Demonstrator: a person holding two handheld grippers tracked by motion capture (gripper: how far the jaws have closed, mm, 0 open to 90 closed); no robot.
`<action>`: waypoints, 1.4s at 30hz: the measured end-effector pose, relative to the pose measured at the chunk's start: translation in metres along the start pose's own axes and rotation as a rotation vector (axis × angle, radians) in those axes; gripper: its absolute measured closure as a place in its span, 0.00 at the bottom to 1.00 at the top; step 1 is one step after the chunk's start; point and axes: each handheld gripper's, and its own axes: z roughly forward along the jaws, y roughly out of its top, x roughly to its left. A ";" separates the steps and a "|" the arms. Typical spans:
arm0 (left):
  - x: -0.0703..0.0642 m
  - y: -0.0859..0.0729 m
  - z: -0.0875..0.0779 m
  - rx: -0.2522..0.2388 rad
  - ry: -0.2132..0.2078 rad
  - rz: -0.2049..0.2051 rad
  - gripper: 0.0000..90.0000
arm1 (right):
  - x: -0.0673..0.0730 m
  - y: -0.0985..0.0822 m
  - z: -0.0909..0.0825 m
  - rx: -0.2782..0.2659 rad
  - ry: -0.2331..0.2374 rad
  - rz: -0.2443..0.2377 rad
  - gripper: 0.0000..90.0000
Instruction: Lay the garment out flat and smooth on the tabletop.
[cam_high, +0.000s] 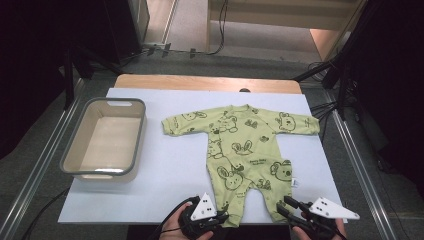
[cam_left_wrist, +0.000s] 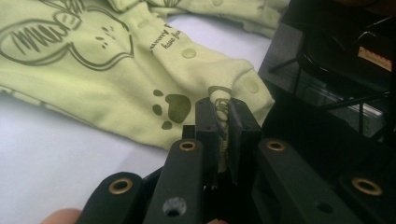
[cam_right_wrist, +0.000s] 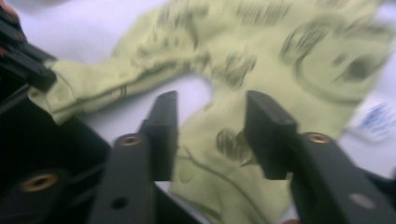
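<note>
One grey-rimmed white plastic basin, empty, sits well left of and beyond both claws. One pale green printed cotton baby romper lies flat on the white table cover. Left gripper: jaws closed, pinching one leg cuff. Right gripper: jaws parted, astride the other leg cuff, pads not pressing.

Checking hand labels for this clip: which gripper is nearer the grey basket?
Left. The left gripper pinches the green romper's leg cuff, below and right of the grey basket; the right gripper is farther right.
</note>
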 end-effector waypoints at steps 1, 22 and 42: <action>0.000 -0.001 0.001 0.007 -0.002 0.005 0.93 | 0.000 -0.002 0.007 0.037 -0.010 -0.010 0.52; -0.006 -0.014 -0.012 0.054 -0.005 0.020 0.94 | 0.031 -0.017 0.001 0.103 0.022 -0.077 0.78; 0.006 -0.010 -0.014 -0.051 -0.002 -0.036 0.52 | 0.023 -0.012 -0.005 -0.029 -0.025 -0.030 0.41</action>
